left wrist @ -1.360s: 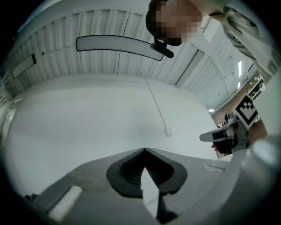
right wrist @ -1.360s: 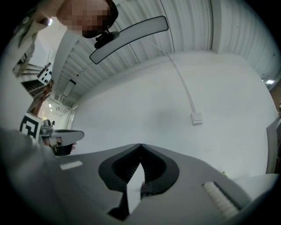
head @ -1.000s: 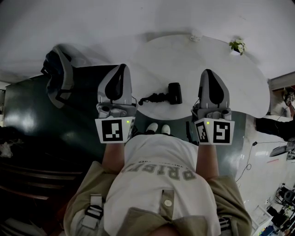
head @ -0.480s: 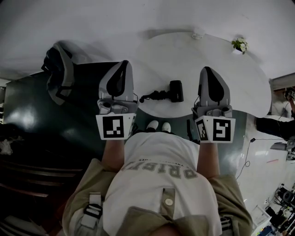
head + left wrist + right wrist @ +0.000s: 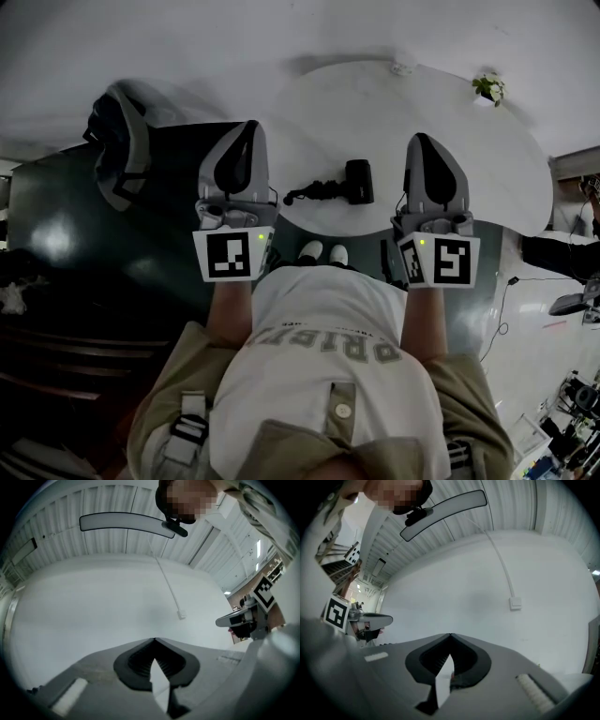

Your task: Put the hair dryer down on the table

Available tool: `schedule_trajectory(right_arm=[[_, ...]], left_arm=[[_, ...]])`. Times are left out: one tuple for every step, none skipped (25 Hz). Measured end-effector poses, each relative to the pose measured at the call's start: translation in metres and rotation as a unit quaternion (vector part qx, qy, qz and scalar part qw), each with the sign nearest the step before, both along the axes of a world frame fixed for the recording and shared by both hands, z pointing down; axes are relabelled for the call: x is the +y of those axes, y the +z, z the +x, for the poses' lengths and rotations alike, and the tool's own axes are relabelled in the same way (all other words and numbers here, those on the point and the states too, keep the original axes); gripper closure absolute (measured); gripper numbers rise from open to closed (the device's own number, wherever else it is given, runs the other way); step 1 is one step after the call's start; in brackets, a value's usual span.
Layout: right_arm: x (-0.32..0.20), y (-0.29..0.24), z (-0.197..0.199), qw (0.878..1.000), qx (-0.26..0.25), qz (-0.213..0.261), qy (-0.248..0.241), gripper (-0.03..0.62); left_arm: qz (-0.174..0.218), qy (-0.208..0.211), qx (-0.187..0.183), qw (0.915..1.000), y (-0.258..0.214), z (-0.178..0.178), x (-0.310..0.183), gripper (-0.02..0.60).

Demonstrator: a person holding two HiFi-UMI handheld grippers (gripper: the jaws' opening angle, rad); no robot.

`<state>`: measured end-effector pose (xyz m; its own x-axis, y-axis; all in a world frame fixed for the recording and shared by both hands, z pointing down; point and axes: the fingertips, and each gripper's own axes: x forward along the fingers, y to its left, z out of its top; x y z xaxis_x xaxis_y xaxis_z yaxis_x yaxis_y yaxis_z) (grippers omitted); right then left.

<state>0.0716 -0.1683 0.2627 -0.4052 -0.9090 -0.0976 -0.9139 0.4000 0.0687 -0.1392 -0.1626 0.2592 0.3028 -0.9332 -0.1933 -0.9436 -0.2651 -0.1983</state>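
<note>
Your left gripper (image 5: pixel 250 127) and right gripper (image 5: pixel 419 141) are held up in front of your chest, side by side and well apart, both pointing away from you over the near edge of the round white surface (image 5: pixel 450 131). Each gripper's own view shows its jaws brought together at the tips with nothing between them. Beyond them there is only a plain white wall (image 5: pixel 93 602).

The black hair dryer (image 5: pixel 356 182) lies flat on the surface. In the head view it sits between the two grippers, and neither touches it. Its dark cord (image 5: pixel 307 195) trails off to your left, toward the surface's near edge.

A potted plant (image 5: pixel 487 89) stands near the far right rim, and a small white object (image 5: pixel 401 67) sits at the far edge — too small to tell what it is. Your white shoes (image 5: pixel 322 253) show just below the near edge, on the dark floor (image 5: pixel 84 253). Off to your left stands what looks like a grey-and-black chair (image 5: pixel 117 155).

In the left gripper view a thin white cable (image 5: pixel 166 583) runs down the wall to a small box (image 5: pixel 181 615). The right gripper shows at that view's right side, with its marker cube (image 5: pixel 265 592) facing the camera.
</note>
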Motion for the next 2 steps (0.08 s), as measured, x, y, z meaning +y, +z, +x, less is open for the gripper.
schedule_trajectory(right_arm=[[-0.0001,0.0001,0.0002,1.0,0.001,0.0,0.0,0.592],[-0.0002,0.0001,0.0003,1.0,0.001,-0.001,0.001,0.592]], left_arm=[[-0.001,-0.001,0.0,1.0,0.0003,-0.0011,-0.0002,0.575],[-0.001,-0.002,0.0,1.0,0.0005,-0.0021,-0.0004,0.575]])
